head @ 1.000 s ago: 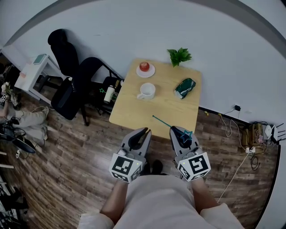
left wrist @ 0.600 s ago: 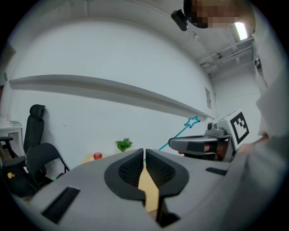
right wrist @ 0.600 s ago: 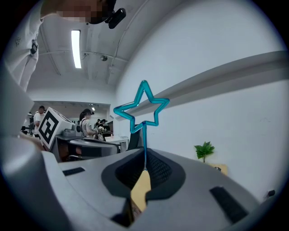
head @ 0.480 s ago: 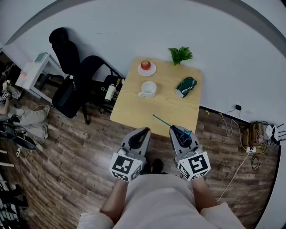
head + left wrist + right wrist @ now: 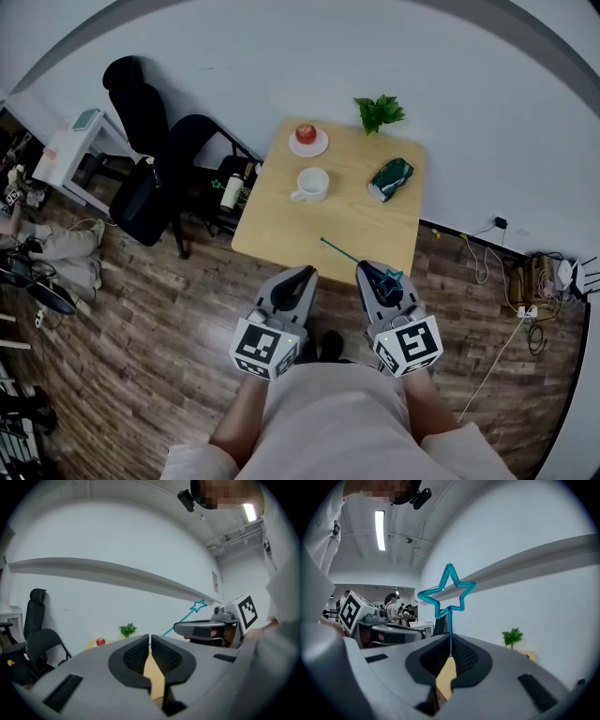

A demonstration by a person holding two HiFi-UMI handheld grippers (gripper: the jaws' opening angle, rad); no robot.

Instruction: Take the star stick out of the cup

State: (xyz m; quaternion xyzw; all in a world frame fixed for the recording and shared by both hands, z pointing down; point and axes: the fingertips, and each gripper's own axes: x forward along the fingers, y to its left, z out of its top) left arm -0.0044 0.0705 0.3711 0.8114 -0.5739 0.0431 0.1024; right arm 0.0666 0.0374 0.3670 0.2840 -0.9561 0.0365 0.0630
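Right gripper (image 5: 373, 274) remains clamped on the star stick (image 5: 450, 625), well clear of the cup (image 5: 310, 185); we note no shift since a second ago, so extraction appears complete

I work in an office: black desk chairs (image 5: 139, 105) on a wood floor (image 5: 141, 356), people at desks (image 5: 391, 605), a strip light (image 5: 380, 529) overhead.

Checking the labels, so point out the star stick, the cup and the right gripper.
star stick (image 5: 450, 625), right gripper view, on its thin stem below the star.
cup (image 5: 310, 185), head view, on its open top.
right gripper (image 5: 367, 273), head view, at its jaw tips.
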